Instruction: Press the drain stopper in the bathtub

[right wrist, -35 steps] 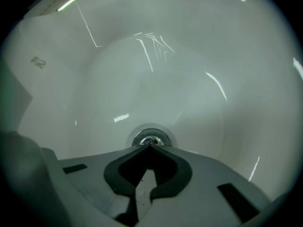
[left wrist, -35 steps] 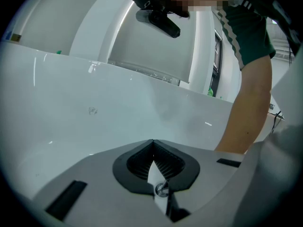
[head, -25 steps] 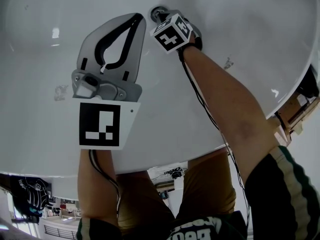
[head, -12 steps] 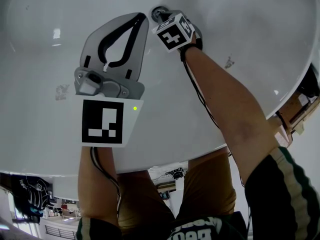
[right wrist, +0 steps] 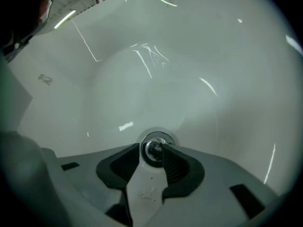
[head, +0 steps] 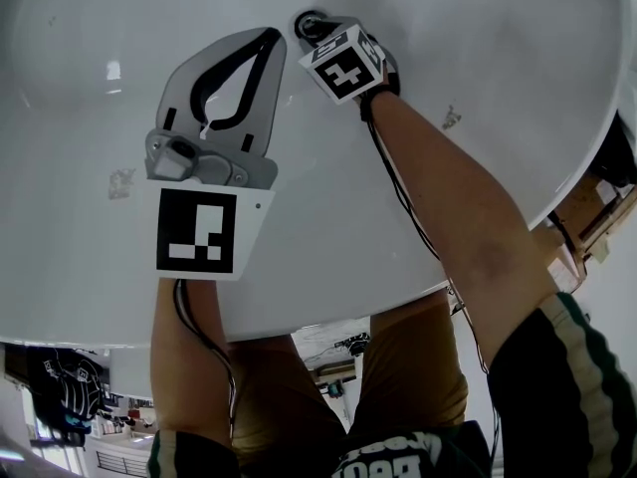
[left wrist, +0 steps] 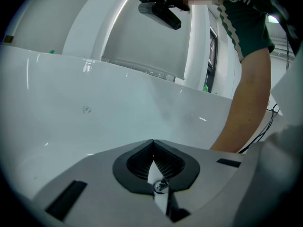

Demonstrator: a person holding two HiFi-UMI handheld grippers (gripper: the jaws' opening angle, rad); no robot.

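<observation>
The chrome drain stopper (right wrist: pixel 154 148) sits in its round drain in the floor of the white bathtub (head: pixel 498 78). My right gripper (right wrist: pixel 150 148) points steeply down at it. Its jaws have just been opening and now stand apart, with the stopper between the two tips. In the head view the stopper (head: pixel 311 25) peeks out beside that gripper's marker cube (head: pixel 343 65), which hides the jaws. My left gripper (head: pixel 272 38) hovers over the tub floor to the left, tips together with nothing between them; its dark pads meet at the tip (left wrist: pixel 152 142).
The tub's curved rim (head: pixel 557 202) runs across the lower right, with wooden boards (head: pixel 587 227) beyond it. A cable (head: pixel 398 192) trails along the right forearm. The person's legs (head: pixel 299 396) stand outside the near rim. Small smudges (head: pixel 121 182) mark the tub floor.
In the head view both hands stay almost where they were. A little more of the drain shows to the left of the right gripper's cube.
</observation>
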